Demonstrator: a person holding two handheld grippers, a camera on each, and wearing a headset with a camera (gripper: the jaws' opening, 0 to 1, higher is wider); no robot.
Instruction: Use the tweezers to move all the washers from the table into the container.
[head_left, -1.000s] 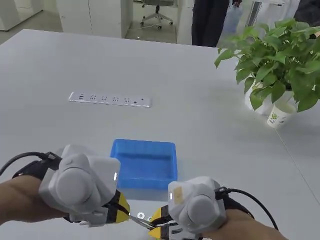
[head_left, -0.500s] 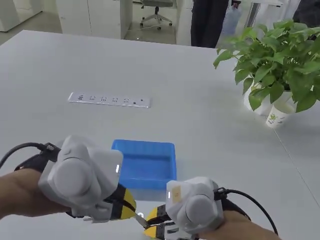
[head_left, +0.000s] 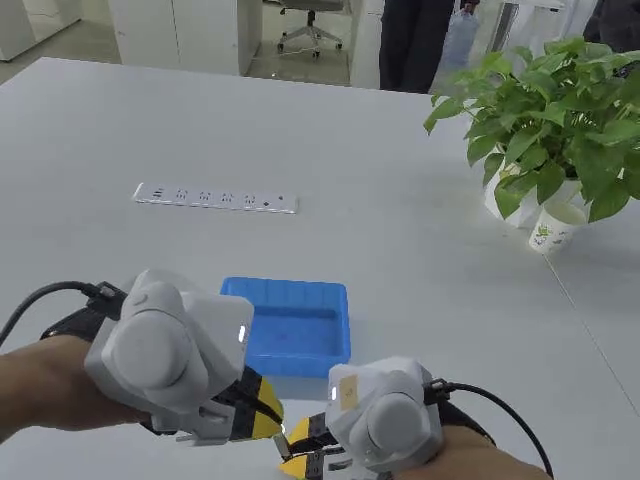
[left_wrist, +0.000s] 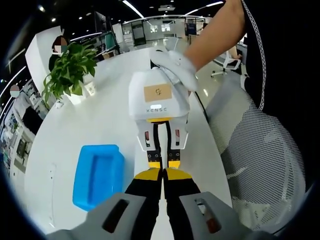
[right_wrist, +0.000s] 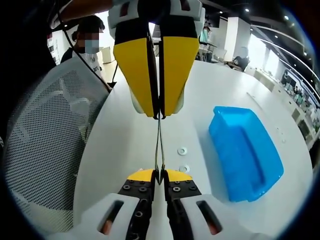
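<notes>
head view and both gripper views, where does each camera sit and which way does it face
Head view: on the person's head, facing forward and down at the blue container; the forearms, left gripper and right gripper show at the bottom.
Left gripper view: rides the left gripper, facing the right gripper head-on; an arm behind it shows.
Right gripper view: rides the right gripper, facing the left gripper along the tweezers both are shut on, two washers beside.
Shared: all three show the blue container.
</notes>
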